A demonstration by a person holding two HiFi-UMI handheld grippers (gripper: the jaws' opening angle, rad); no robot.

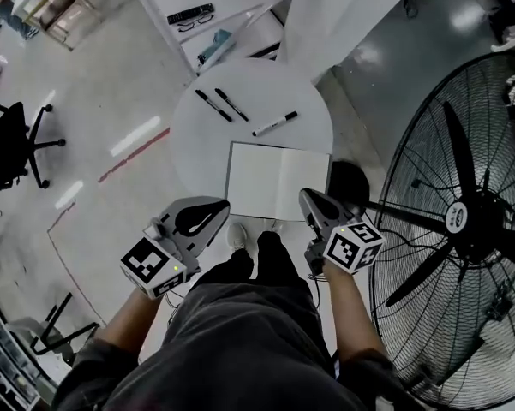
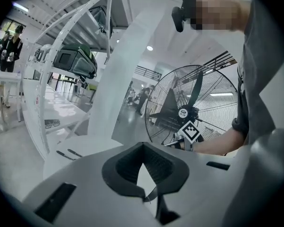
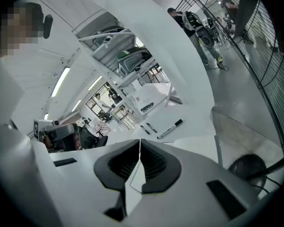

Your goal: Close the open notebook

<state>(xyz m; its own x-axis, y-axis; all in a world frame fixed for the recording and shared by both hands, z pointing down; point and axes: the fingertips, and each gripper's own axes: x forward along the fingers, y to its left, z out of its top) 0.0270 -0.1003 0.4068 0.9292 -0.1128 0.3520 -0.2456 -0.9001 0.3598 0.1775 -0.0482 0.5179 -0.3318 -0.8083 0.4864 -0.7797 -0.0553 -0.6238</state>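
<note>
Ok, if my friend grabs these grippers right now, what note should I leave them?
Left gripper: shut, empty, near the left corner of the open white paper notebook.
Right gripper: shut, empty, by its near right edge.
The notebook lies flat and open on the round white table. Two black pens and a white marker lie beyond it.
Done: nothing yet.
Left: fold one side over to close it.

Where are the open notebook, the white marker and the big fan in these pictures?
open notebook (image 1: 255,178): head view, on its left page.
white marker (image 1: 272,125): head view, middle of its barrel.
fan (image 1: 459,217): head view, on its centre hub.
</note>
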